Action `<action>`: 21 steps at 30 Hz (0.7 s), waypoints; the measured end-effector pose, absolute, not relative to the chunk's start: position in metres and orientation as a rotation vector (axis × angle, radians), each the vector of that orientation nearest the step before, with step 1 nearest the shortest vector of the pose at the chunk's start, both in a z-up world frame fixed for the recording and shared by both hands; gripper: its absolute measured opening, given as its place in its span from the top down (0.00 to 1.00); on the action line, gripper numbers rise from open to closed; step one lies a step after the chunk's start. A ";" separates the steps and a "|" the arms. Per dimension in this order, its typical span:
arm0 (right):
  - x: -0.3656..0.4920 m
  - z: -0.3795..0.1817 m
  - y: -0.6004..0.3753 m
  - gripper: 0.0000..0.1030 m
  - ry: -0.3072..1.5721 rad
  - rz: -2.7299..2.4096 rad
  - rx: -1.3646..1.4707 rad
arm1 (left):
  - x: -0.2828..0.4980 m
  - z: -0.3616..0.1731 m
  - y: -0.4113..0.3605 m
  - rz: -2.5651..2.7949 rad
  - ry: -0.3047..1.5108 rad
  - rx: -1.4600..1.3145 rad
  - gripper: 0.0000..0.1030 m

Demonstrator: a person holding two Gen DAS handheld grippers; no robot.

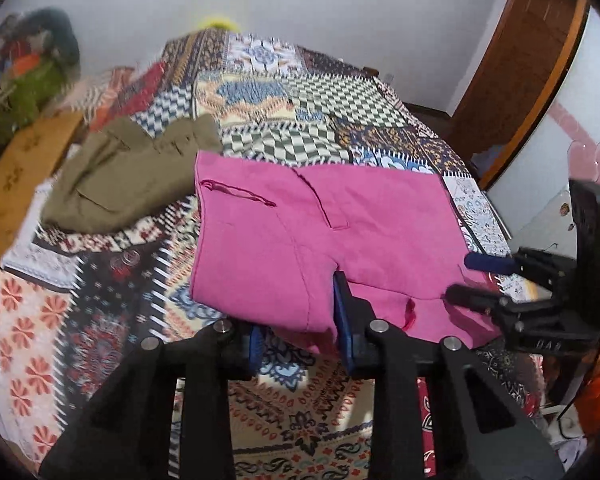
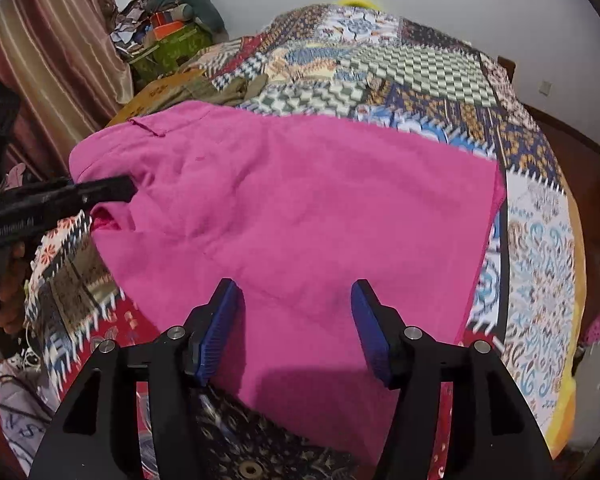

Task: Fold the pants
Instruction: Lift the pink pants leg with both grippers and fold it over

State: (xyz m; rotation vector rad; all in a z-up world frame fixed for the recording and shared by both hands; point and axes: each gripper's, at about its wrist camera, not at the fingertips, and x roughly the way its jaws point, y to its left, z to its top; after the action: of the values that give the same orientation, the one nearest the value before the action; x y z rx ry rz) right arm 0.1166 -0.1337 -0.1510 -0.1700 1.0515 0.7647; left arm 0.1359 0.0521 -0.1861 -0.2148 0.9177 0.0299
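Pink pants lie folded across a patchwork bed cover. A back pocket slit and a belt loop face up. My left gripper is at their near left edge. A bunched fold of pink cloth fills the narrow gap between its blue pads, and that edge hangs lifted off the cover. In the right wrist view the left gripper bites the same edge. My right gripper stands open over the pants' near right part, its pads apart from the cloth.
Folded olive pants lie on the bed beyond the pink ones, to the left. A heap of clutter sits past the bed's left side, by a striped curtain. A wooden door is at the right.
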 end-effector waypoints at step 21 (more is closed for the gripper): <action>0.104 -0.161 -0.069 0.45 1.083 0.891 -0.262 | 0.114 -0.146 0.029 0.003 0.794 -0.065 0.73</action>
State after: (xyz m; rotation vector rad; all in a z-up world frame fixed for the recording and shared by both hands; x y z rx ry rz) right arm 0.1038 -0.0686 -0.1612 -0.2619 1.0828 0.8913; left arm 0.1138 0.0292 -0.1457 -0.0653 0.7936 0.0034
